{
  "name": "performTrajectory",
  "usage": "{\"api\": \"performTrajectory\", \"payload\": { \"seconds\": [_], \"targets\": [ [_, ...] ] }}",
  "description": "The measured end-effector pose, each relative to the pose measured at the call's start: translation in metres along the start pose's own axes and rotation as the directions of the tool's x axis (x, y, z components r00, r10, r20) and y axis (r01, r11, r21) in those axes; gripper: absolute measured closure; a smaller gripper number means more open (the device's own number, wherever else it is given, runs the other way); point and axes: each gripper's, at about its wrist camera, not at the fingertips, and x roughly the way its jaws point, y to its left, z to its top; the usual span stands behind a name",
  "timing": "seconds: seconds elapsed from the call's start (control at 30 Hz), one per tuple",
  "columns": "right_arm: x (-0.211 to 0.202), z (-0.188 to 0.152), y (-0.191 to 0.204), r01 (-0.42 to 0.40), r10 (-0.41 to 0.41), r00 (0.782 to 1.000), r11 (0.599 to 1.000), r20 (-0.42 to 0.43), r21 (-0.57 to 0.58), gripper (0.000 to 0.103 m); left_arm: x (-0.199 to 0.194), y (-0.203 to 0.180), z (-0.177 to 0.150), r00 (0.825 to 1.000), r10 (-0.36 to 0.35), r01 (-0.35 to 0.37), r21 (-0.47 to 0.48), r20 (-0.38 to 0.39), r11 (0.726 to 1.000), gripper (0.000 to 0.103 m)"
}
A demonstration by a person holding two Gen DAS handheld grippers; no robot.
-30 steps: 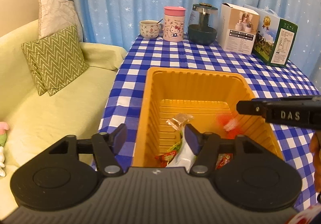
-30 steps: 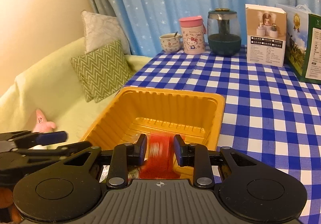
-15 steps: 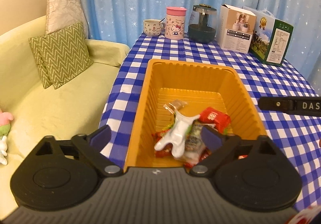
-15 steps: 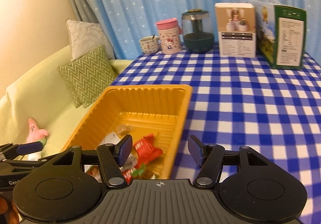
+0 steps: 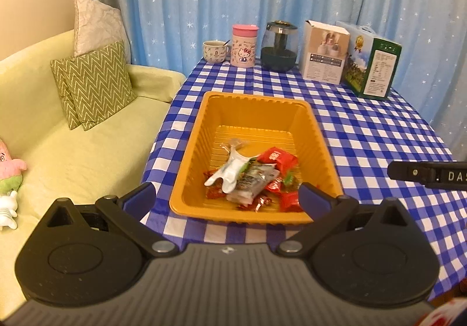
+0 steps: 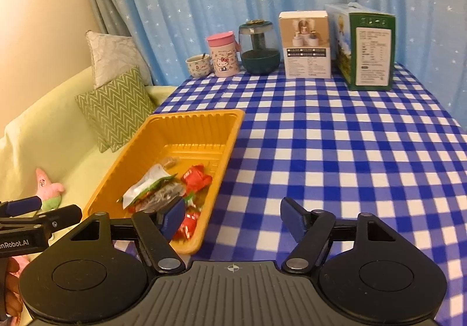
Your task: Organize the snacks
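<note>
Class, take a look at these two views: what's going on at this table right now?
A person holds two handheld grippers over a checked table, sorting snacks. The snack packets lie piled in the yellow tray. The left gripper is open wide, its jaws opening with nothing between them. The right gripper is also opening and empty, off the tray's right side. No snacks show on the cloth outside the tray.

Left tongs (image 5: 227, 194) & right tongs (image 6: 232, 219): black plastic, ribbed grey centre plate w/ small crosshair mark, round discs either side, silver pivot screws, dark blue pads (image 6: 172, 218). White lettering on side bars.
</note>
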Motion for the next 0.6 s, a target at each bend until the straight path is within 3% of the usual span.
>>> {"api": "performTrajectory", "payload": {
  "seconds": [0.6],
  "targets": [
    [-0.093,-0.028,0.003,0.06,-0.059,0.998,0.998,0.022,-0.032,0.023,-0.075,-0.036,-0.024,1.0,-0.019,0.019,-0.014,-0.019,1.0,0.0]
  ]
}}
